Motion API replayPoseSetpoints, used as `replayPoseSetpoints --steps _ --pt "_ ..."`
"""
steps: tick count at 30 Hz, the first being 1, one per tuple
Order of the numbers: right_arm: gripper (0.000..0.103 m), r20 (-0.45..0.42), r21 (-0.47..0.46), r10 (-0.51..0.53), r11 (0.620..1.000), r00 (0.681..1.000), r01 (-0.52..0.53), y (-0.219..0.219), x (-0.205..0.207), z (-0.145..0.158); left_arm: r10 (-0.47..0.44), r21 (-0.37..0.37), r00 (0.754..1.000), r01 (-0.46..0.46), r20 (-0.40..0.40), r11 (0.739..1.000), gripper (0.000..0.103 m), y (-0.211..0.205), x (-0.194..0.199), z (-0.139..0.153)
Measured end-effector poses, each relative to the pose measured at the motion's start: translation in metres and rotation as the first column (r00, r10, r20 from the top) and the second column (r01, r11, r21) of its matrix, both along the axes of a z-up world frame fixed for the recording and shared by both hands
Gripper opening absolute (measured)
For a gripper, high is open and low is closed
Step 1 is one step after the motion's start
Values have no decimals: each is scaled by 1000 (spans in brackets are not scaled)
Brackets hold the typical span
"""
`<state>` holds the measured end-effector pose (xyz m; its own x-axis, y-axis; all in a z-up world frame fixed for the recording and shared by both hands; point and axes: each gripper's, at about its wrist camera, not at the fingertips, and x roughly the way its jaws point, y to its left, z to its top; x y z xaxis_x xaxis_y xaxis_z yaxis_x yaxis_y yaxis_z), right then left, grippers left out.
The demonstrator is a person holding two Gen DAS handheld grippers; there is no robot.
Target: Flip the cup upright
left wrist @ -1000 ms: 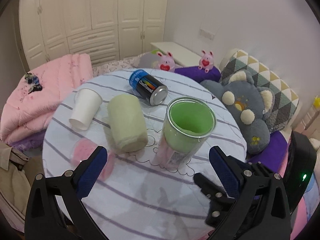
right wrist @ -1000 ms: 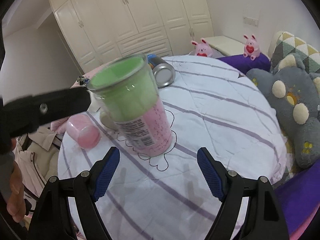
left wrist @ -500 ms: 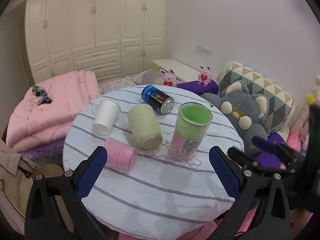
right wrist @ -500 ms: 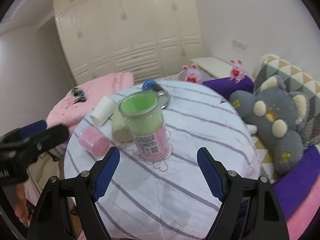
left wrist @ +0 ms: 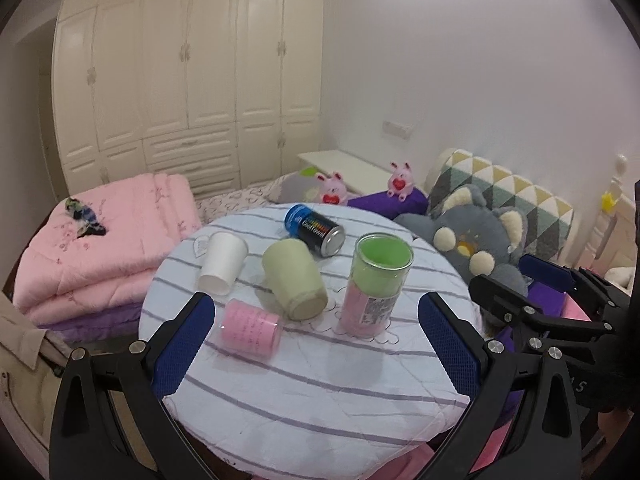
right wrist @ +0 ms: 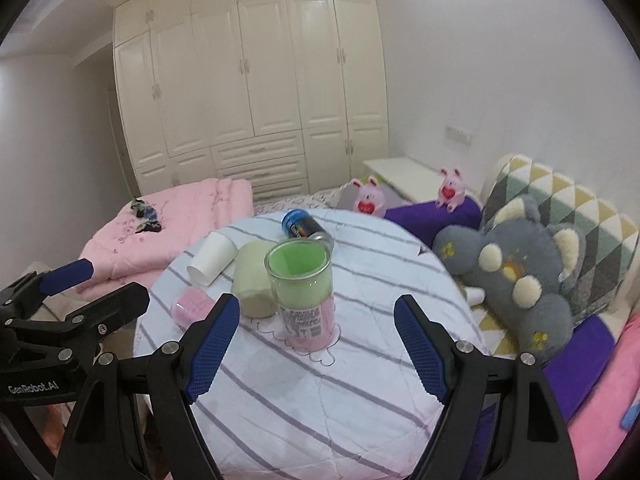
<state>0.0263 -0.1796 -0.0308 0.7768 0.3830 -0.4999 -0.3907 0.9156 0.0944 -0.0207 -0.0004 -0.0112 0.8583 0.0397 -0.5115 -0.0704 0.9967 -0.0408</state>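
A clear cup with green and pink inside [left wrist: 376, 280] stands upright on the round striped table [left wrist: 320, 380]; it also shows in the right wrist view [right wrist: 304, 292]. My left gripper [left wrist: 316, 344] is open and empty, held back from the table's near edge. My right gripper [right wrist: 318, 344] is open and empty, also back from the cup. A pale green cup [left wrist: 294, 284], a small pink cup [left wrist: 250, 326], a white paper cup [left wrist: 222, 262] and a blue-black can [left wrist: 316, 230] lie on their sides.
A grey plush bear [left wrist: 476, 244] and a patterned pillow [left wrist: 516, 196] lie right of the table. Folded pink quilts [left wrist: 100, 240] lie at the left. Two pink toy pigs [left wrist: 334, 188] sit behind, before white wardrobes [left wrist: 180, 80].
Both grippers have pulled back and up from the table. The upright cup stays where it was, now farther away. More of the room is in view.
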Motion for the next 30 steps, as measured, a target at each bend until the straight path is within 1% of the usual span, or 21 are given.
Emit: replayPoseSetpoints --steps 3,7,10,23,30 --pt "81 32 1 -10 1000 999 10 0 -6 3 1 -5 1000 -1 14 1000 103 2 -4 1" --pt "81 68 1 -20 1000 997 20 1 -11 9 17 19 1000 -17 23 1000 103 3 -7 2" --pt "81 91 6 -28 1000 995 28 1 -15 12 22 22 999 -23 27 999 103 5 -9 2" --pt "81 74 1 -19 1000 997 19 4 -15 11 32 20 999 -33 40 999 103 8 -14 2" --pt "81 59 -8 -16 1000 998 16 6 -12 7 35 25 999 -36 33 999 103 8 -13 1"
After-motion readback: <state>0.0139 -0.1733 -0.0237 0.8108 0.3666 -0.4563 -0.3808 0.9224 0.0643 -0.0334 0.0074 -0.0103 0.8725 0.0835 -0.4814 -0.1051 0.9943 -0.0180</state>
